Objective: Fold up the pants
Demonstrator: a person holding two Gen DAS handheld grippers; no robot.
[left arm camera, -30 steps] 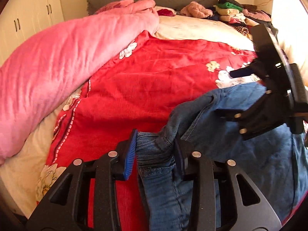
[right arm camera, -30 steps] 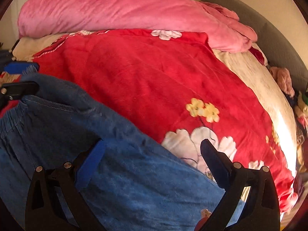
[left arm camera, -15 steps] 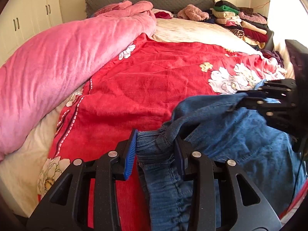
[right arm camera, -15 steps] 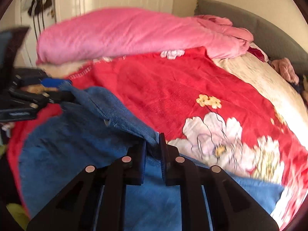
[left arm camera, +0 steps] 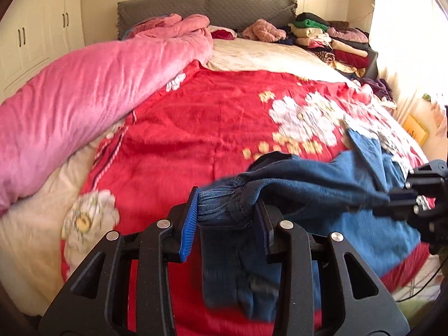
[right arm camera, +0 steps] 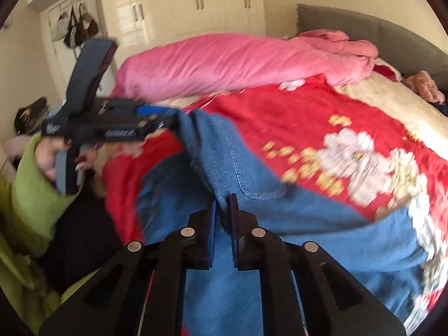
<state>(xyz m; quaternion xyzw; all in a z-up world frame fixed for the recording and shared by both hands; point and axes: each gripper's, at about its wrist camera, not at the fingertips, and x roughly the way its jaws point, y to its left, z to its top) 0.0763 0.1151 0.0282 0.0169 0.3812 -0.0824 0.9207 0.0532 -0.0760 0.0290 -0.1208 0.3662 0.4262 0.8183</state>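
Observation:
Blue denim pants (left arm camera: pixel 308 193) hang stretched between my two grippers above the red flowered bedspread (left arm camera: pixel 201 128). My left gripper (left arm camera: pixel 228 212) is shut on the bunched elastic waistband. It also shows in the right wrist view (right arm camera: pixel 156 120) at the left, held by a hand. My right gripper (right arm camera: pixel 222 210) is shut on a seamed edge of the pants (right arm camera: pixel 232 168). It shows in the left wrist view (left arm camera: pixel 392 200) at the right edge. The rest of the pants drapes down to the bed's near corner.
A rolled pink blanket (left arm camera: pixel 84 95) lies along the bed's left side. Stacks of folded clothes (left arm camera: pixel 330 39) sit by the grey headboard (left arm camera: pixel 207 5). White wardrobes (right arm camera: pixel 196 5) stand behind. A green sleeve (right arm camera: pixel 30 184) is at the left.
My right gripper closed on the pants' edge, and both grippers lifted the pants and pulled back from the bed, stretching the waist between them.

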